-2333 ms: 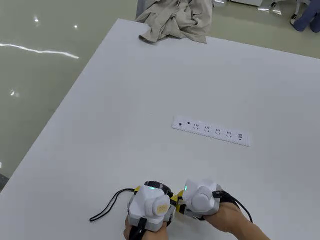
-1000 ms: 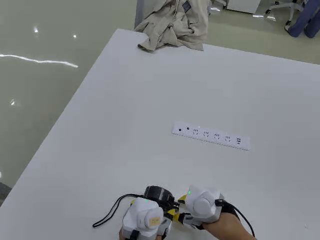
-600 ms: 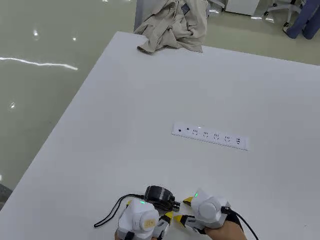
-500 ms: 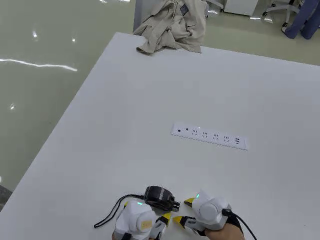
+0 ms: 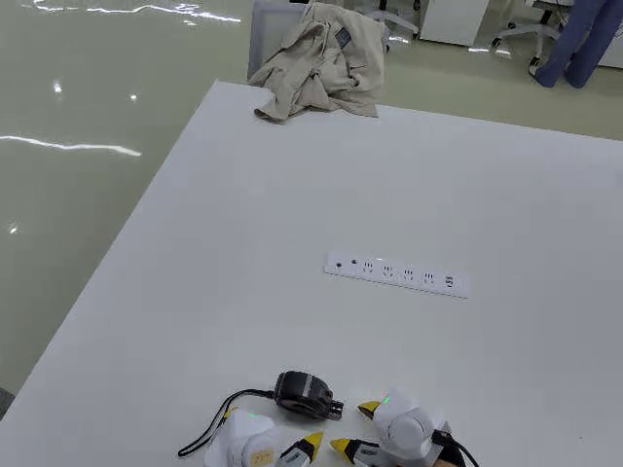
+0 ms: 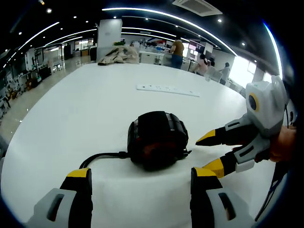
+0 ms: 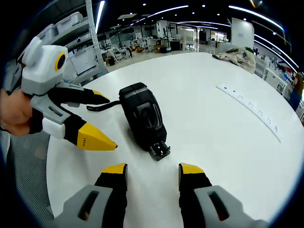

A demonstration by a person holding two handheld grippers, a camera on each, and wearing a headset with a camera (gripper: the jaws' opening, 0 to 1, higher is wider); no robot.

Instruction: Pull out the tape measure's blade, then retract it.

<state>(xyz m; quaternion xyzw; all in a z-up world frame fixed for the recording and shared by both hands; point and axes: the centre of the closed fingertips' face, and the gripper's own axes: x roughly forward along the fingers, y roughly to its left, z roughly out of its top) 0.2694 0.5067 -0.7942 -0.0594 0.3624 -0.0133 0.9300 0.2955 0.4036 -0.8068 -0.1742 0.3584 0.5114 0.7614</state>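
Tape measure (image 5: 305,394): on the table (image 5: 292,195), bottom centre of the head view.
My left gripper (image 6: 141,173): jaws apart, empty, just beside it.
My right gripper (image 7: 152,168): jaws apart, empty.

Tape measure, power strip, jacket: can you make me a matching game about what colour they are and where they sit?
Things:
1. tape measure
2. power strip
3. jacket

Descriptions:
A. beige, heaped at the far edge of the table
B. white, lying mid-table
C. black, nearest the person

Pairs: 1-C, 2-B, 3-A
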